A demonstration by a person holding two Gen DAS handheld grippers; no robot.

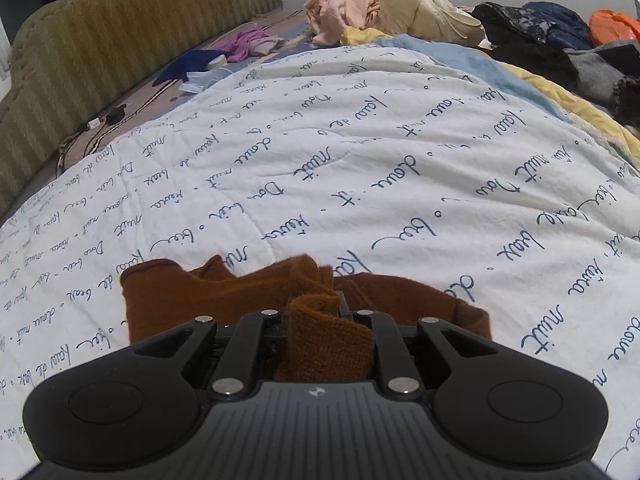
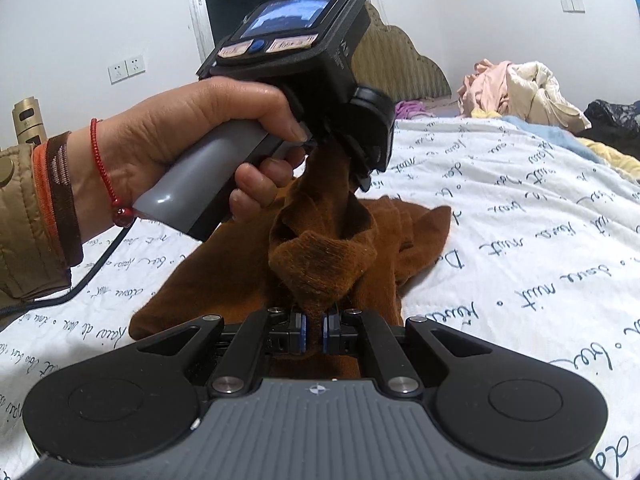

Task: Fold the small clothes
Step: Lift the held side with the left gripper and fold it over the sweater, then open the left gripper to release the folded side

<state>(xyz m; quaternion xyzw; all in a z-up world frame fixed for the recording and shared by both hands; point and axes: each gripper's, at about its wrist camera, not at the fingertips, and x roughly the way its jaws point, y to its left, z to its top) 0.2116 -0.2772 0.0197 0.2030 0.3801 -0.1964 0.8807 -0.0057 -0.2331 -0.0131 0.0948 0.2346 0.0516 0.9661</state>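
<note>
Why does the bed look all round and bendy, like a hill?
Left wrist view: the fisheye lens bulges the flat white blanket into a dome, and its writing curves too. Right wrist view: the same bending, plus dark rounded corners; the brown cloth close to the lens looks huge and slightly soft.

We look low and close along the bed from the left wrist; from the right wrist, leftward at the left gripper. Both views share the brown garment.
</note>
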